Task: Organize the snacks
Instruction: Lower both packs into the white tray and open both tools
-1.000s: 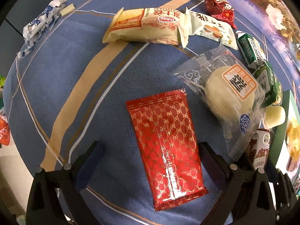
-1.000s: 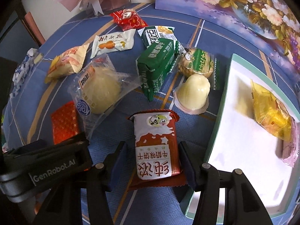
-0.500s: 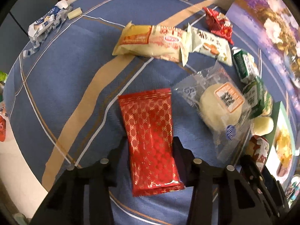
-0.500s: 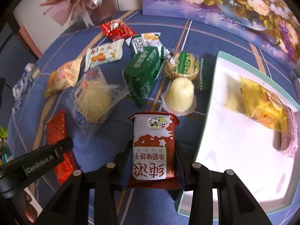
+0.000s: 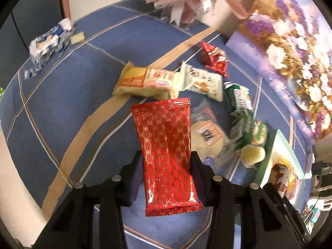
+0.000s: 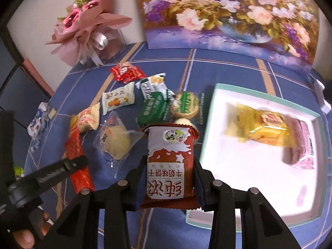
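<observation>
My left gripper (image 5: 167,161) is shut on a red gold-patterned snack packet (image 5: 166,145) and holds it above the blue tablecloth; the packet also shows in the right wrist view (image 6: 77,161). My right gripper (image 6: 169,166) is shut on a brown-and-white milk biscuit packet (image 6: 169,161), lifted beside the white tray (image 6: 209,112). The tray holds a yellow packet (image 6: 263,126) and a pink packet (image 6: 300,147). Loose snacks lie on the cloth: a clear-wrapped bun (image 6: 116,143), green packets (image 6: 153,108), a round cookie (image 6: 186,105).
A cream cake packet (image 5: 143,83), a white cookie packet (image 5: 203,83) and a red candy packet (image 5: 214,59) lie further back. A blue-white wrapper (image 5: 47,43) sits at the far left edge. A pink bouquet (image 6: 87,25) and a flower painting (image 6: 228,14) stand at the back.
Both grippers closed on their packets and lifted them off the cloth. Both views now look from higher up and further back.
</observation>
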`<state>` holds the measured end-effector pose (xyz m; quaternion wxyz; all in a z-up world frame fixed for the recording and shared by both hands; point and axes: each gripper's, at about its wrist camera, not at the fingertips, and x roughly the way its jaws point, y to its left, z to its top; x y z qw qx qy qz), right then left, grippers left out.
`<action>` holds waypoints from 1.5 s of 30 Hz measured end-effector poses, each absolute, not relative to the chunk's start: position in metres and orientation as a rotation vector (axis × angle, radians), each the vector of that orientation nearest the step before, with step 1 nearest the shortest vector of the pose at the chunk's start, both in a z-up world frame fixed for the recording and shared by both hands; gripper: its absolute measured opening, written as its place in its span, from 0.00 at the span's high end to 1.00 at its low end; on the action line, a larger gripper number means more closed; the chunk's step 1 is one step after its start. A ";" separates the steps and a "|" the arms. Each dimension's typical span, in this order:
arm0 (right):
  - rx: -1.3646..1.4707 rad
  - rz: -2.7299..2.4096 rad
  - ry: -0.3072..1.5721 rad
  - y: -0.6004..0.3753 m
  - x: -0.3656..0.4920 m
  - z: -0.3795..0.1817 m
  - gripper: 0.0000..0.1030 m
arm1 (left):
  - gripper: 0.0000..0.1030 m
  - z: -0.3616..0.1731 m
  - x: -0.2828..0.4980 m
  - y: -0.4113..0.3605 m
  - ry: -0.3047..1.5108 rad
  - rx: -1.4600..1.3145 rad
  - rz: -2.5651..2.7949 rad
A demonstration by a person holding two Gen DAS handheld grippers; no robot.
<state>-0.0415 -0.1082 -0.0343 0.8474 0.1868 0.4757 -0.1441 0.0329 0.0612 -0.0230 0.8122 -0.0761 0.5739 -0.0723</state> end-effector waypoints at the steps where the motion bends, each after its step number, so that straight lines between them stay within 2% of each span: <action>1: 0.395 -0.315 1.005 -0.110 -0.044 -0.034 0.59 | 0.55 -0.020 0.031 0.059 1.216 -0.158 -0.156; 8: 0.441 -0.402 1.018 -0.136 -0.059 -0.035 0.59 | 0.55 -0.014 0.024 0.032 1.195 -0.095 -0.206; 18: 0.612 -0.693 1.009 -0.220 -0.122 -0.035 0.59 | 0.55 -0.004 -0.018 -0.081 1.151 0.148 -0.489; 29: 0.777 -0.891 0.944 -0.278 -0.191 -0.032 0.59 | 0.55 -0.025 -0.075 -0.176 1.206 0.357 -0.739; 38: 0.812 -0.868 1.063 -0.286 -0.179 -0.068 0.59 | 0.55 -0.058 -0.083 -0.195 1.261 0.420 -0.723; 45: 0.829 -0.854 1.067 -0.285 -0.180 -0.069 0.59 | 0.53 -0.056 -0.083 -0.194 1.266 0.424 -0.721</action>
